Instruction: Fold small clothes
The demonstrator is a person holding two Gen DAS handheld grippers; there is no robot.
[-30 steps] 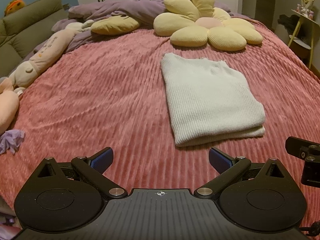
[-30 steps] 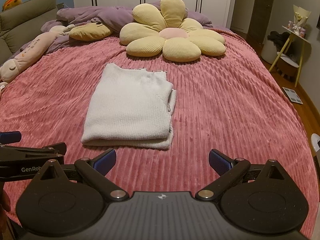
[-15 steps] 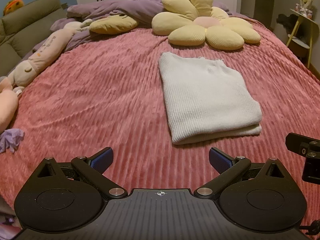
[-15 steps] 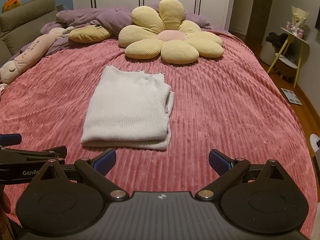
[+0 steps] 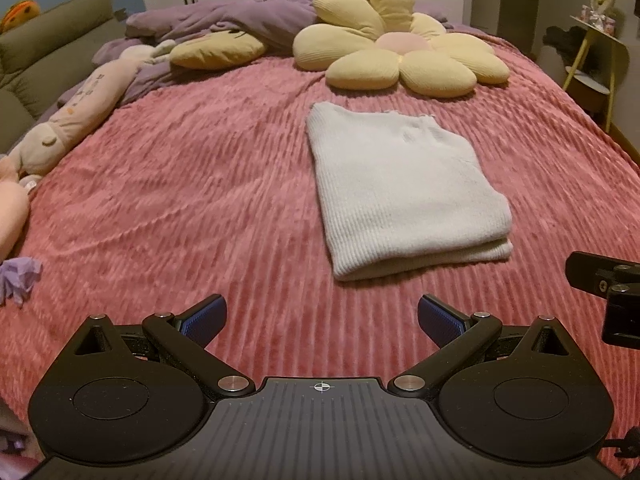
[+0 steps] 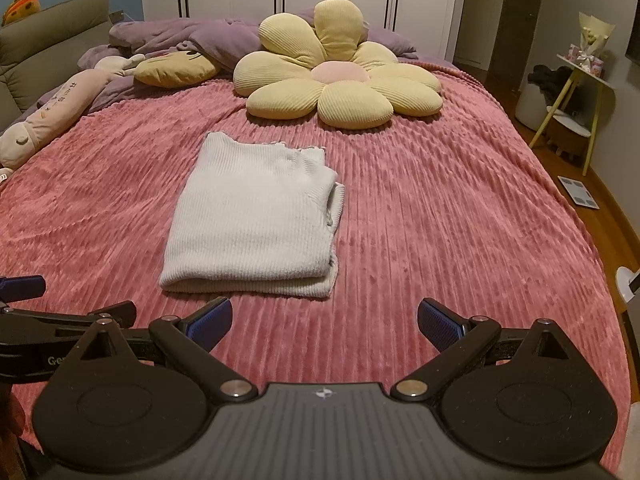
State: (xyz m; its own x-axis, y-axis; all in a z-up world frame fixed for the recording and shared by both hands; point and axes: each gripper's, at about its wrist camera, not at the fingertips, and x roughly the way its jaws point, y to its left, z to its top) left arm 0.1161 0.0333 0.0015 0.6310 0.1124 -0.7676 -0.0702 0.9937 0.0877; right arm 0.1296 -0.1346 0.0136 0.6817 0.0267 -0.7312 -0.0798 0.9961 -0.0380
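A white ribbed knit garment point(image 5: 404, 188) point(image 6: 256, 220) lies folded into a rectangle on the pink ribbed bedspread point(image 5: 200, 184) point(image 6: 440, 208), its doubled edge towards me. My left gripper point(image 5: 322, 318) hovers open near the bed's front edge, short of the garment and a little left of it. My right gripper point(image 6: 325, 320) is open too, held back from the garment's near right corner. Nothing is between either pair of blue fingertips. Part of the other gripper shows at the side of each view.
A yellow flower cushion point(image 6: 336, 76) and purple bedding point(image 6: 192, 36) lie at the head of the bed. Plush toys point(image 5: 76, 120) line the left side. A small side table point(image 6: 580, 92) and wooden floor are off to the right.
Both grippers have drawn back slightly from the bed, so the folded garment sits a little further away. The garment itself has not moved.
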